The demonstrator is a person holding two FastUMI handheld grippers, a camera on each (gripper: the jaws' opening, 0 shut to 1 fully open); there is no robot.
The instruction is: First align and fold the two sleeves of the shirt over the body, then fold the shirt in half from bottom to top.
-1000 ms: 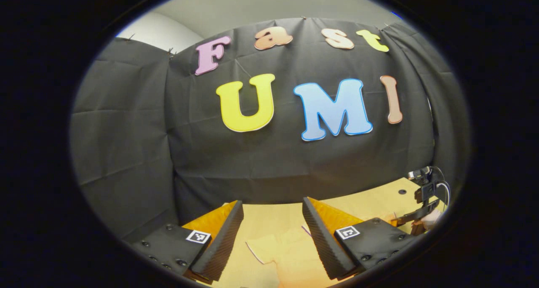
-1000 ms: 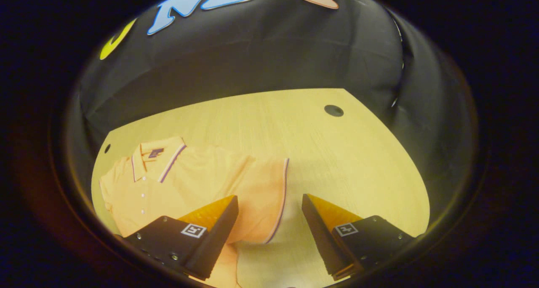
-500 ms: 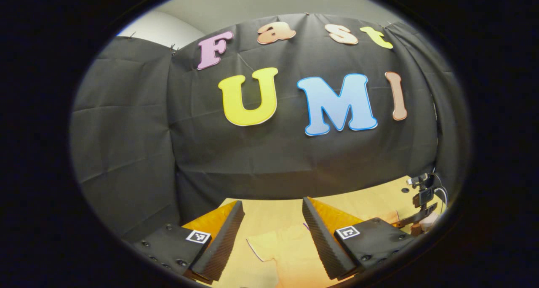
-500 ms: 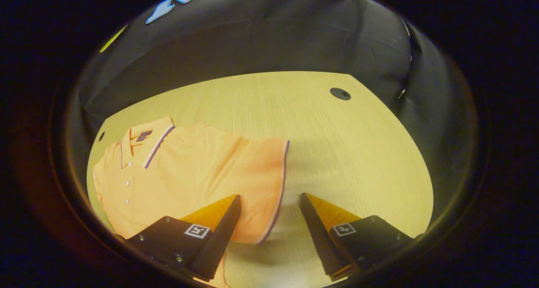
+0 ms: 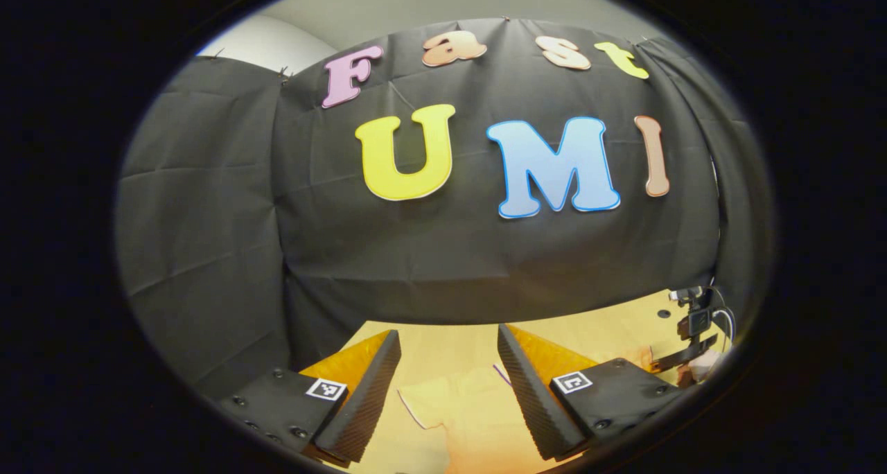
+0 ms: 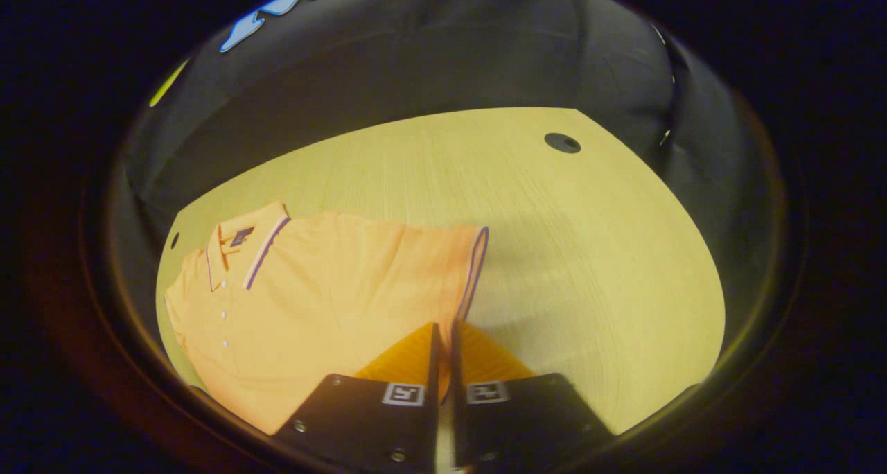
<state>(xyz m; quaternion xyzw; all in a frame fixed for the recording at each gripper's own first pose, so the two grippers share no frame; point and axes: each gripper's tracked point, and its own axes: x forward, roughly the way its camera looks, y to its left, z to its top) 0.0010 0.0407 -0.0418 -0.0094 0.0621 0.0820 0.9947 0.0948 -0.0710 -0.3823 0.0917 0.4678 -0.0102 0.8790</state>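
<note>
1. One orange polo shirt (image 6: 326, 301), spread flat on the pale wooden table (image 6: 589, 252), ahead of and to the left of the right gripper (image 6: 443, 328) in the right gripper view.
2. One collar (image 6: 242, 242) with a dark stripe, at the far left of that view, well away from the fingertips; a row of small white buttons (image 6: 223, 314) below it.
3. One short sleeve (image 6: 457, 266) with a striped cuff, reaching out just ahead of the right gripper's tips; cuff edge running down into the narrow slit between the fingers.
4. Right gripper: fingers drawn nearly together, pinched on the sleeve cuff at its lower corner.
5. Same shirt (image 5: 464, 411) seen in the left gripper view as one orange patch with a striped sleeve edge, lying on the table below and between the fingers of the left gripper (image 5: 449, 342).
6. Left gripper: fingers spread wide apart, nothing between them, raised above the cloth and aimed mostly at the booth wall (image 5: 416, 252).
7. Far to the right of the left gripper, near the table edge: the other gripper (image 5: 682, 356), with a hand (image 5: 703, 366) behind it.
8. Two round dark holes in the tabletop: one (image 6: 562, 142) far ahead-right of the right gripper, one (image 6: 174, 240) far left beside the collar.
9. No containers among these things.
</note>
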